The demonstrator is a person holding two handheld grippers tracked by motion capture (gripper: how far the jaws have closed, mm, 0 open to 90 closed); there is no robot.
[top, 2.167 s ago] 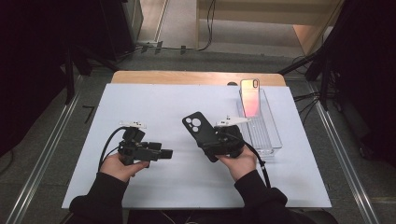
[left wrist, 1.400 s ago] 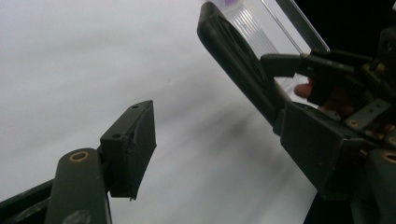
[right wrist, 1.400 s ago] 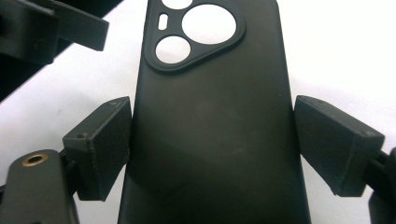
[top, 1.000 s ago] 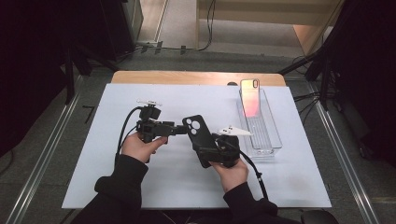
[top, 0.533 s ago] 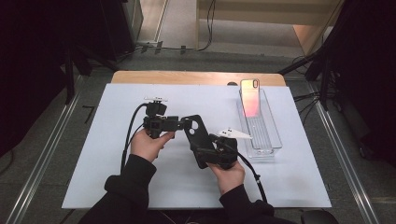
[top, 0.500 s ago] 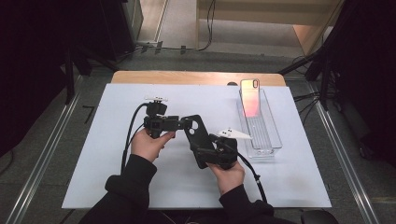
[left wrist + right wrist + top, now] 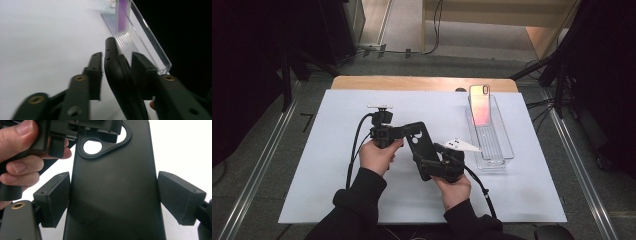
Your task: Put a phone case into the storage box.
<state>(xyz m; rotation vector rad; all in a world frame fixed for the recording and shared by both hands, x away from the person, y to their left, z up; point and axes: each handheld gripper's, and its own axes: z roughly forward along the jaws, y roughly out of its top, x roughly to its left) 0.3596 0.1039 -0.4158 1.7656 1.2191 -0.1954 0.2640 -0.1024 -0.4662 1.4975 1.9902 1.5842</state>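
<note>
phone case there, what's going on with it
A person holds a black phone case above the white table with two grippers. The right gripper grips its lower part across the width. The left gripper has just been closing on its top edge near the camera cutout. A phone stands in the clear tray nearby.

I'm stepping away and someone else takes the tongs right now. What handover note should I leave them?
Right tongs: clamped across the black phone case, holding it above the table.
Left tongs: jaws have just been closing on the case's camera end, which sits between them.
Phone: stands in the clear tray on the right, untouched.
Done: case lifted, both tongs on it.
Left: probably fitting the case to the phone.
</note>
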